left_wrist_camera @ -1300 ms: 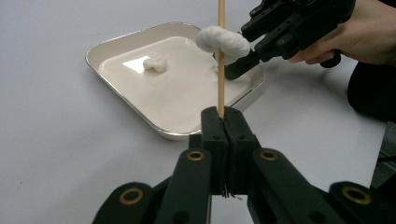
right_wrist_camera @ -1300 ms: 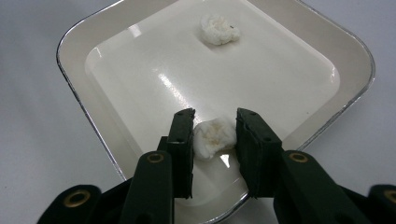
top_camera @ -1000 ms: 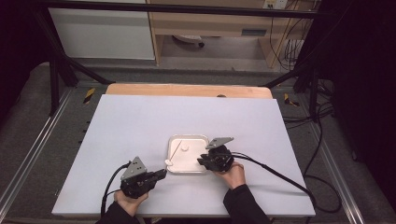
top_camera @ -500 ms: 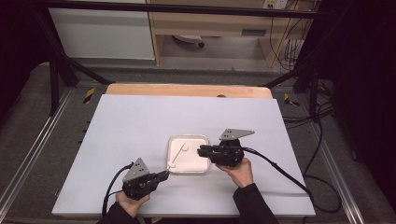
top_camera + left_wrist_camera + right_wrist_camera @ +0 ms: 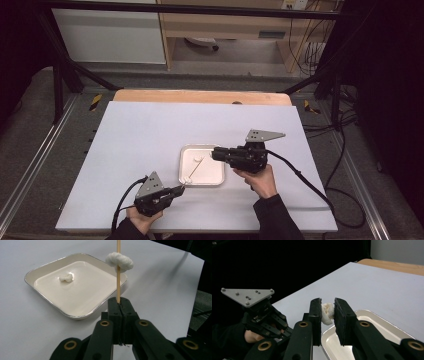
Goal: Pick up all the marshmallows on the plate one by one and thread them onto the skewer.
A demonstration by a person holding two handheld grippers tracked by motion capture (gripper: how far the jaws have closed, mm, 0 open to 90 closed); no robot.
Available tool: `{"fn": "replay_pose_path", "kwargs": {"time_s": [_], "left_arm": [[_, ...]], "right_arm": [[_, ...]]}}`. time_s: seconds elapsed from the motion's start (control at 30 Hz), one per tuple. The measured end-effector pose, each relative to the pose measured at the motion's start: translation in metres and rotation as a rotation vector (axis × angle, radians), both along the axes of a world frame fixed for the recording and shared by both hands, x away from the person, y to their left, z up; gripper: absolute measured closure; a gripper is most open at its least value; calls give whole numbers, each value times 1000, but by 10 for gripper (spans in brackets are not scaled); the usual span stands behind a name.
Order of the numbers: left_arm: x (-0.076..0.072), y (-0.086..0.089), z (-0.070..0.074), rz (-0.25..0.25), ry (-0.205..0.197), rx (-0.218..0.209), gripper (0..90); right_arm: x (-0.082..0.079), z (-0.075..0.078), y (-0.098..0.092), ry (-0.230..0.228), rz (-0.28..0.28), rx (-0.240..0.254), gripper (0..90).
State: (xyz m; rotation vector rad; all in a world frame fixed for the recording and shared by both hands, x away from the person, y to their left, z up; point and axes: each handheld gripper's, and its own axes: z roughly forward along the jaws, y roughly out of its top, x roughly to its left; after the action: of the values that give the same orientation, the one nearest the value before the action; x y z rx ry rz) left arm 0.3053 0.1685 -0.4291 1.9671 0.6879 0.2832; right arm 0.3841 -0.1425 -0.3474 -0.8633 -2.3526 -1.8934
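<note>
Here, white fluffy marshmallow point(image 5: 119, 261) on skewer point(image 5: 118, 280).

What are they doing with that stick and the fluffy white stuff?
A person is threading marshmallows onto a wooden skewer. The left gripper is shut on the skewer's lower end, and one marshmallow already sits on it. The right gripper pinches another marshmallow above the white tray. One more marshmallow lies in the tray.
</note>
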Motion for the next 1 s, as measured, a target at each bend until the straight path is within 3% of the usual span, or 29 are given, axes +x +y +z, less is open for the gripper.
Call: {"fn": "replay_pose_path", "kwargs": {"time_s": [0.8,1.0], "left_arm": [[-2,-1,0,-12,-17,8,884],[-2,-2,0,-18,-29,32,884]], "right_arm": [[1,-7,11,46,55,0,778],[1,-10,13,59,74,-6,808]]}}
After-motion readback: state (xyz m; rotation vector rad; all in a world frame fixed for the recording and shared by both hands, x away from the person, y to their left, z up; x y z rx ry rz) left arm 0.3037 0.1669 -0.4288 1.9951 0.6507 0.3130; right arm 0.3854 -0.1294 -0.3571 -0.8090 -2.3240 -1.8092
